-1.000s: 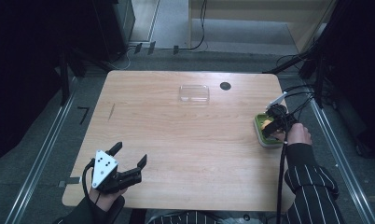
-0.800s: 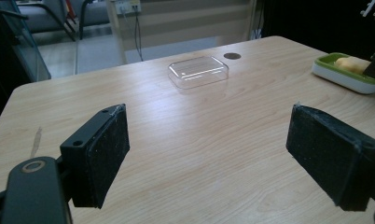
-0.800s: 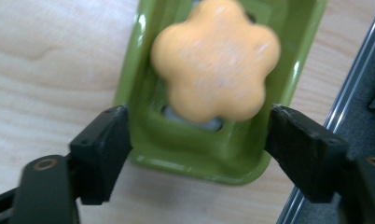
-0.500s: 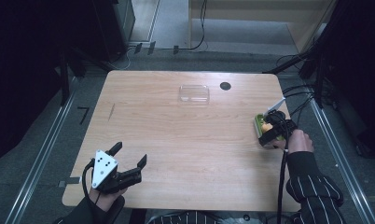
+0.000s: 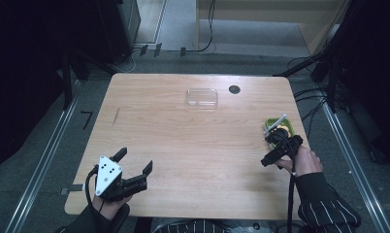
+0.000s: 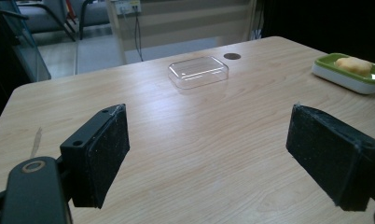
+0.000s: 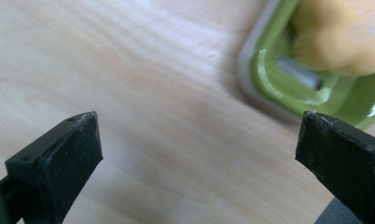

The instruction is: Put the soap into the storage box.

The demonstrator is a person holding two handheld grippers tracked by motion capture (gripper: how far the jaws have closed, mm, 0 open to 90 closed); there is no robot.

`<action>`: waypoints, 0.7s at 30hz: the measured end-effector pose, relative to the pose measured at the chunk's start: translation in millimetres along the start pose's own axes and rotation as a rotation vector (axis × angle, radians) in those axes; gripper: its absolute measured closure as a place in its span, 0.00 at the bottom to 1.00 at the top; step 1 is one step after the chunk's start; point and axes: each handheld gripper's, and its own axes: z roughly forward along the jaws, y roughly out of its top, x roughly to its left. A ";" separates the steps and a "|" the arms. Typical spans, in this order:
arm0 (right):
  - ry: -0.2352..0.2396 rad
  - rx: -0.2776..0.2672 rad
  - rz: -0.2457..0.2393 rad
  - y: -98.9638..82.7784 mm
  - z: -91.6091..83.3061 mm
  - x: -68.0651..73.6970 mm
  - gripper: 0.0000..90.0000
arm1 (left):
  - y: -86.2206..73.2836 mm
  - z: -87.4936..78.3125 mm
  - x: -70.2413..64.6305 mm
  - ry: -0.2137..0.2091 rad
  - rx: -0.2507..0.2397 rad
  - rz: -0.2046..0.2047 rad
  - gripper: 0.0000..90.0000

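The green tray (image 5: 286,127) sits by the right edge of the table (image 5: 193,160), about halfway along that side, with a yellow-orange lump (image 7: 337,35) lying in it and a small grey bar (image 7: 300,74) under the lump's near side. In your right gripper view the tray's rim fills the upper right corner, just beyond the right jaw.

Your right gripper (image 5: 275,153) hovers just on your side of the tray. Its jaws have just been opening and now stand wide apart with only bare wood between them; nothing is held. The tray leaves you little margin on its far side, since the table edge runs close behind it.

Your left gripper (image 5: 132,170) is near the front left corner of the table, close to the near edge, jaws spread wide and empty. Ahead of it, the left gripper view shows open wood all the way to a clear plastic box (image 6: 198,71) near the far edge, with a dark round spot (image 6: 232,56) just beyond it. The middle of the table between your two grippers is open wood, so there is broad room to move across it.
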 end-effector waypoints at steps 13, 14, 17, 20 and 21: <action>-0.013 0.010 -0.076 -23.3 3.3 31.6 0.00 | 0.0 0.2 -0.3 0.002 0.001 0.003 0.15; -0.012 0.013 -0.079 -25.3 3.3 33.8 0.00 | 0.0 0.2 -0.2 0.001 0.001 0.003 0.15; -0.014 0.018 -0.092 -32.3 4.3 39.8 0.00 | 0.0 0.2 -0.1 0.001 0.002 0.002 0.15; -0.017 0.025 -0.104 -39.2 6.7 45.3 0.00 | 0.0 0.4 -0.4 0.002 0.003 0.005 0.15; -0.018 0.027 -0.110 -41.8 7.9 46.5 0.00 | 0.0 0.3 -0.3 0.001 0.003 0.005 0.15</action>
